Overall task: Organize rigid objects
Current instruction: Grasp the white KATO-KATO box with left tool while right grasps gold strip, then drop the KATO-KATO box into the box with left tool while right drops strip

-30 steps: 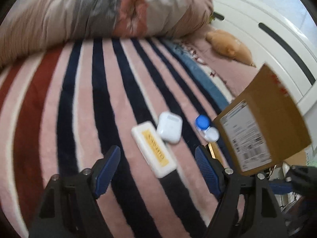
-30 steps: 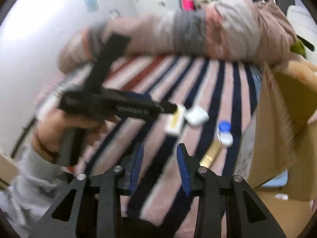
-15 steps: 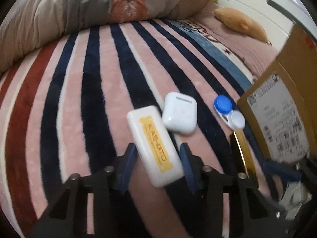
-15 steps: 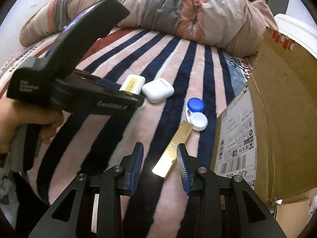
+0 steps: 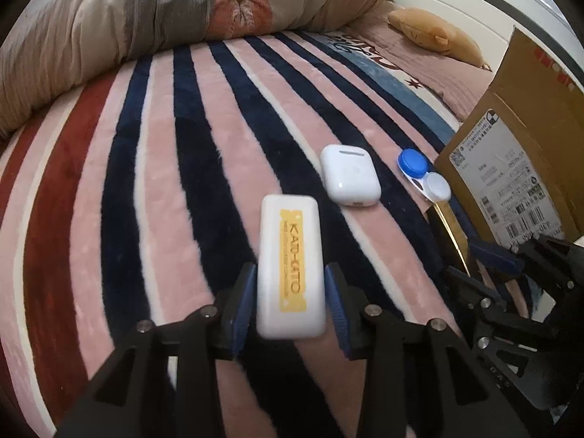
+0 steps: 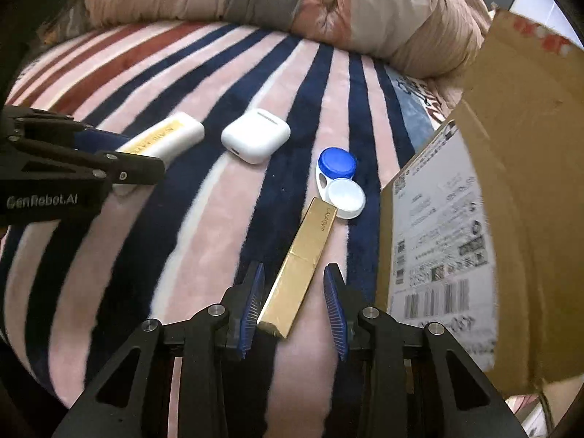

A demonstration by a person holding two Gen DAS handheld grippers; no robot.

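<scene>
My left gripper [image 5: 290, 304] is shut on a white case with a yellow label [image 5: 290, 266]; the case also shows in the right wrist view [image 6: 164, 138]. A white earbud case [image 5: 349, 175] and a blue-and-white contact lens case [image 5: 423, 179] lie beyond it on the striped blanket [image 5: 146, 146]. My right gripper [image 6: 294, 308] is open, its jaws either side of the near end of a gold bar-shaped box [image 6: 301, 266] that lies on the blanket. The earbud case [image 6: 255, 135] and lens case [image 6: 339, 182] lie past it.
An open cardboard box [image 6: 474, 200] with a shipping label stands at the right, close to the gold box. A rolled quilt [image 5: 164, 18] lies along the far edge. A tan plush toy [image 5: 434, 33] sits far right. The left gripper's body [image 6: 54, 171] fills the left of the right view.
My left gripper closed on the white labelled case, which now points straight ahead. My right gripper moved forward and down so the gold box's end sits between its open jaws.
</scene>
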